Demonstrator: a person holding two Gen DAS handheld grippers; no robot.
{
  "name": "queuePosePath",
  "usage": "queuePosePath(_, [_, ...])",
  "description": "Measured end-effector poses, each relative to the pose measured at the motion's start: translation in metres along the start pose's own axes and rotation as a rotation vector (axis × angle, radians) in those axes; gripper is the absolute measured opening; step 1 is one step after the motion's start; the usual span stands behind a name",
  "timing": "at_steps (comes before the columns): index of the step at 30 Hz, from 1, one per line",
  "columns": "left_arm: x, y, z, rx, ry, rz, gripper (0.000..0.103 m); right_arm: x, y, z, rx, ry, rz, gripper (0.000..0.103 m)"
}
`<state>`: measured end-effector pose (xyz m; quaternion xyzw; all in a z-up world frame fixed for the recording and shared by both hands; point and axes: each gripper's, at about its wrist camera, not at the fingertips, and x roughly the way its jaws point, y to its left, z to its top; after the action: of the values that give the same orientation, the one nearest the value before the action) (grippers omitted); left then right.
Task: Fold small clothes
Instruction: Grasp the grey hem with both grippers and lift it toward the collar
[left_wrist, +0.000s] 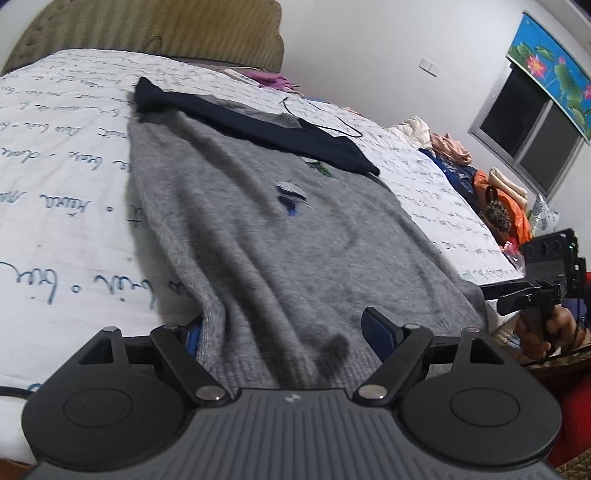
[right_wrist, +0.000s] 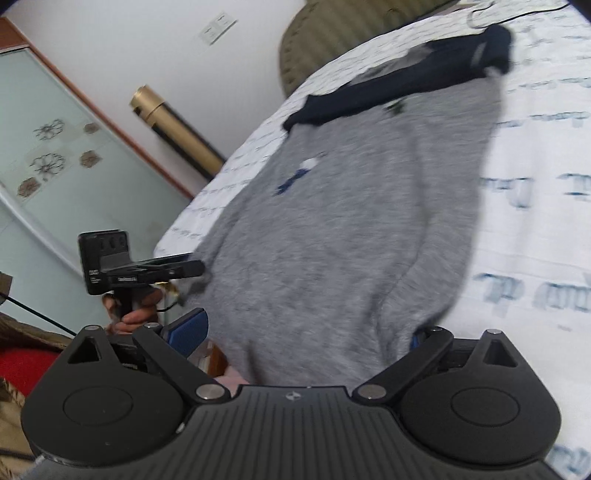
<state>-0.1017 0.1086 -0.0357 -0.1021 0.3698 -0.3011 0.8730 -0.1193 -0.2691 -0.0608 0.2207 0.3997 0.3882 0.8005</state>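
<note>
A grey sweater (left_wrist: 280, 236) with navy sleeves lies spread on the white script-printed bedspread (left_wrist: 62, 177), hem at six o'clock. The left gripper (left_wrist: 284, 332) and right gripper (right_wrist: 308, 332) both stand wide open astride that hem. Only the left view shows clothes (left_wrist: 495, 199) heaped at three o'clock; only the right shows a glass door (right_wrist: 48, 166).

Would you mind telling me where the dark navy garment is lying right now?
The navy garment lies across the far end of the grey sweater on the white bedspread, toward the headboard; the right wrist view shows it upper right.
</note>
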Motion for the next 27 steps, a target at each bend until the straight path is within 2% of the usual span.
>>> queuePosePath(6, [0.006, -0.006, 0.002, 0.005, 0.022, -0.01, 0.083, 0.04, 0.018, 0.012, -0.034, 0.053, 0.062, 0.096])
queuePosePath(12, [0.012, -0.014, 0.007, 0.023, 0.054, -0.021, 0.083, 0.073, 0.039, 0.017, -0.109, 0.081, 0.042, 0.089])
queuePosePath(15, [0.016, -0.017, 0.007, 0.011, 0.07, -0.053, 0.078, 0.084, 0.049, 0.015, -0.14, 0.096, 0.048, 0.089])
queuePosePath(17, [0.018, -0.021, 0.006, 0.026, 0.075, -0.025, 0.071, 0.088, 0.052, 0.015, -0.152, 0.1, 0.041, 0.087])
queuePosePath(18, [0.019, -0.023, 0.007, 0.036, 0.077, -0.006, 0.061, 0.087, 0.052, 0.015, -0.147, 0.099, 0.037, 0.083])
queuePosePath(19, [0.019, -0.024, 0.008, 0.037, 0.082, 0.003, 0.051, 0.085, 0.049, 0.015, -0.135, 0.096, 0.033, 0.074])
queuePosePath(20, [0.019, -0.022, 0.009, 0.028, 0.089, 0.0, 0.047, 0.082, 0.046, 0.015, -0.115, 0.089, 0.023, 0.068])
queuePosePath(21, [0.019, -0.02, 0.01, 0.013, 0.098, -0.009, 0.045, 0.078, 0.041, 0.015, -0.091, 0.083, 0.007, 0.053])
queuePosePath(22, [0.019, -0.018, 0.01, 0.004, 0.1, -0.016, 0.044, 0.076, 0.036, 0.015, -0.071, 0.08, -0.008, 0.042])
queuePosePath(24, [0.019, -0.019, 0.008, 0.012, 0.1, -0.022, 0.044, 0.073, 0.031, 0.013, -0.053, 0.081, -0.016, 0.042])
queuePosePath(27, [0.019, -0.026, 0.006, 0.055, 0.106, -0.002, 0.044, 0.074, 0.044, 0.007, -0.119, 0.1, -0.038, 0.041])
